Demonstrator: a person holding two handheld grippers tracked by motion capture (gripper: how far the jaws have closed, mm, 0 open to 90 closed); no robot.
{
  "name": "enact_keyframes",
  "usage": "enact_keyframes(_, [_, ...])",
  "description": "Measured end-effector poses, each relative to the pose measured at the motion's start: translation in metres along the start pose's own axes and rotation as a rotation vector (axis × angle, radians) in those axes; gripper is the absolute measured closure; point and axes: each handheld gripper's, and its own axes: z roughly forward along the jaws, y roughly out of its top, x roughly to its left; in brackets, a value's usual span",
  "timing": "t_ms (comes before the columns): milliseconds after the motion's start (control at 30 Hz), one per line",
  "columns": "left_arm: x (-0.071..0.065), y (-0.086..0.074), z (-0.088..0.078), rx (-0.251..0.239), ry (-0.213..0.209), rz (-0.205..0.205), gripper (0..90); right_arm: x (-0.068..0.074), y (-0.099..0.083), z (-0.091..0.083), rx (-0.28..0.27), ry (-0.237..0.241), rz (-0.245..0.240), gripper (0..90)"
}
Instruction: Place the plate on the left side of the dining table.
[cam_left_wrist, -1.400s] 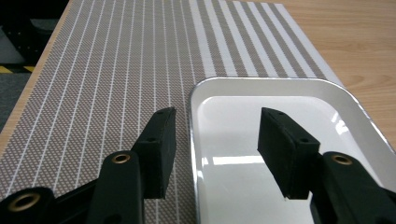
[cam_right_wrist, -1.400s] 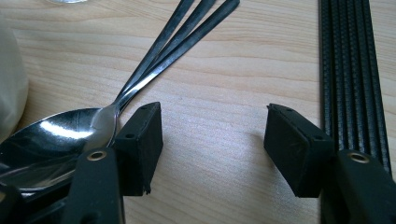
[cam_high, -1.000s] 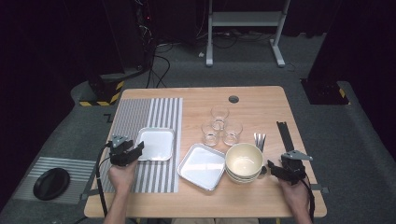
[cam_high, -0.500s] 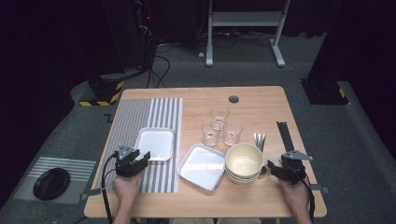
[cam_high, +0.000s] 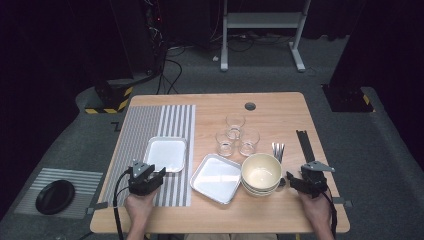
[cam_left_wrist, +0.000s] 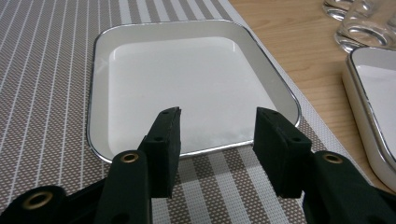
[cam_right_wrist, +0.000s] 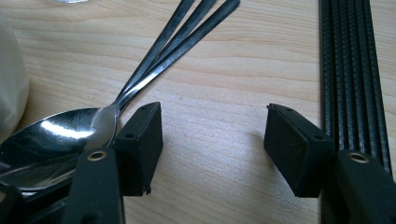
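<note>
Left claw (cam_left_wrist: 217, 149), jaws closing yet empty, hung just short of the white rectangular steel-rimmed tray (cam_left_wrist: 187, 84); a misjudged pinch could skid it off the striped mat (cam_left_wrist: 42, 70).

On my tabletop (cam_high: 280, 112) three clear glasses (cam_high: 235, 135) stand in a tight cluster near the middle. Closer to me, a second white tray (cam_high: 216, 178) lies on the bare wood, turned at an angle, just beside a stack of cream bowls (cam_high: 261, 173). A long black strip (cam_high: 304, 145) lies along the right edge, and a round dark hole (cam_high: 250, 106) sits near the far edge. Down on the grey floor to my left, a black disc (cam_high: 54, 196) rests on a small striped mat (cam_high: 35, 190).
</note>
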Motion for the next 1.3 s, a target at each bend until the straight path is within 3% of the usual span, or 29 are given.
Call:
enact_keyframes(33, [0.0, -0.001, 0.0, 0.001, -0.004, 0.019, 52.6, 0.0, 0.0, 0.0, 0.0, 0.0, -0.002, 37.2])
enact_keyframes(100, [-0.004, -0.003, 0.0, 0.003, -0.003, 0.005, 52.8, 0.0, 0.0, 0.0, 0.0, 0.0, 0.0, 37.2])
enact_keyframes(133, [-0.004, -0.004, -0.001, 0.005, -0.009, 0.042, 53.2, 0.0, 0.0, 0.0, 0.0, 0.0, 0.0, 37.2])
enact_keyframes(167, [-0.006, -0.005, -0.001, 0.008, -0.009, 0.019, 53.3, 0.0, 0.0, 0.0, 0.0, 0.0, 0.0, 37.2])
enact_keyframes(267, [-0.008, -0.007, 0.0, 0.01, -0.018, 0.022, 53.6, 0.0, 0.0, 0.0, 0.0, 0.0, 0.0, 37.2])
enact_keyframes(367, [-0.01, -0.008, 0.001, 0.015, -0.028, 0.05, 54.1, 0.0, 0.0, 0.0, -0.001, 0.0, -0.003, 37.2])
enact_keyframes(533, [-0.015, -0.012, 0.004, 0.013, -0.03, 0.021, 54.1, 0.0, 0.0, 0.0, 0.0, 0.0, 0.0, 37.2])
enact_keyframes(600, [-0.014, -0.012, 0.004, 0.021, -0.031, 0.053, 54.1, 0.0, 0.0, 0.0, 0.0, 0.0, -0.002, 37.2])
enact_keyframes(633, [-0.017, -0.013, 0.006, 0.022, -0.035, 0.026, 54.1, 0.0, 0.0, 0.0, 0.0, 0.0, 0.0, 37.2])
enact_keyframes(667, [-0.017, -0.014, 0.007, 0.022, -0.032, 0.033, 54.1, 0.0, 0.0, 0.0, 0.0, 0.0, 0.0, 37.2])
enact_keyframes(700, [-0.016, -0.014, 0.007, 0.038, -0.033, 0.07, 54.1, 0.0, 0.0, 0.0, 0.0, 0.0, 0.0, 37.2])
enact_keyframes(733, [-0.017, -0.014, 0.008, 0.032, -0.034, 0.062, 54.1, 0.0, 0.0, 0.0, -0.001, 0.0, -0.002, 37.2])
enact_keyframes(767, [-0.014, -0.014, 0.006, 0.068, -0.038, 0.107, 54.2, 0.0, 0.0, 0.0, 0.0, 0.0, 0.0, 37.2])
enact_keyframes(833, [-0.017, -0.015, 0.008, 0.072, -0.034, 0.087, 54.2, 0.0, 0.0, 0.0, 0.0, 0.0, 0.0, 37.2])
enact_keyframes(933, [-0.017, -0.015, 0.01, 0.081, -0.034, 0.087, 54.2, 0.0, 0.0, 0.0, 0.0, 0.0, 0.0, 37.2])
enact_keyframes(967, [-0.016, -0.014, 0.01, 0.083, -0.029, 0.112, 54.3, 0.0, 0.0, 0.0, 0.0, 0.0, 0.0, 37.2])
enact_keyframes(1133, [-0.016, -0.014, 0.012, 0.086, -0.029, 0.117, 54.6, 0.0, 0.0, 0.0, 0.0, 0.0, 0.0, 37.2])
enact_keyframes(1167, [-0.019, -0.016, 0.015, 0.049, -0.032, 0.076, 54.5, 0.0, 0.0, 0.0, 0.0, 0.0, -0.001, 37.2])
enact_keyframes(1200, [-0.019, -0.016, 0.015, 0.046, -0.031, 0.073, 54.6, 0.0, 0.0, 0.0, 0.0, 0.0, 0.0, 37.2])
enact_keyframes(1300, [-0.017, -0.014, 0.013, 0.081, -0.032, 0.095, 54.7, 0.0, 0.0, 0.0, 0.0, 0.0, 0.0, 37.2])
